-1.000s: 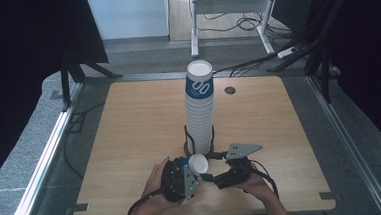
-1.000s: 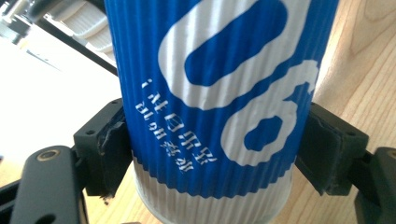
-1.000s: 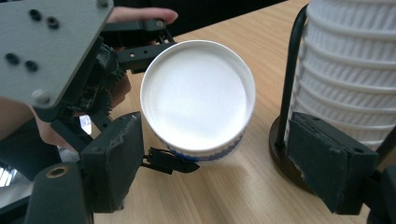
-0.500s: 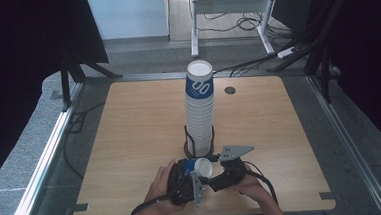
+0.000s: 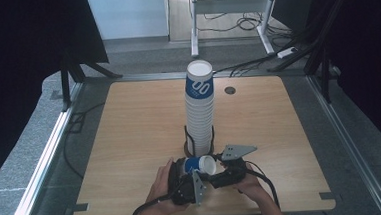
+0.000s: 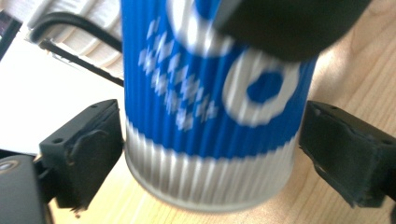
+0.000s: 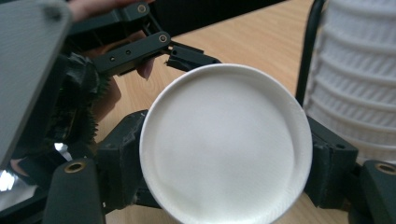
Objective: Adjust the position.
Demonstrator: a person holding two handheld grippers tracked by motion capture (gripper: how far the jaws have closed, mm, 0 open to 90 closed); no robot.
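Two grippers meet on one paper cup at the near edge of the table.

The left gripper (image 5: 191,176) and right gripper (image 5: 221,171) both close on a blue-and-white cup (image 5: 198,164) lying on its side between them, the right's jaws at its white mouth. Just beyond them, a tall cup stack (image 5: 199,107) stands in a black wire holder (image 5: 199,146) on the pale wooden table (image 5: 130,131). Farther out lie grey floor, cables and dark curtains.

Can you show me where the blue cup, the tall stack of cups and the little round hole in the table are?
blue cup (image 6: 210,107): left gripper view, on its ribbed blue side.
tall stack of cups (image 5: 199,117): high view, on its white middle.
round hole (image 5: 230,90): high view, on its dark middle.
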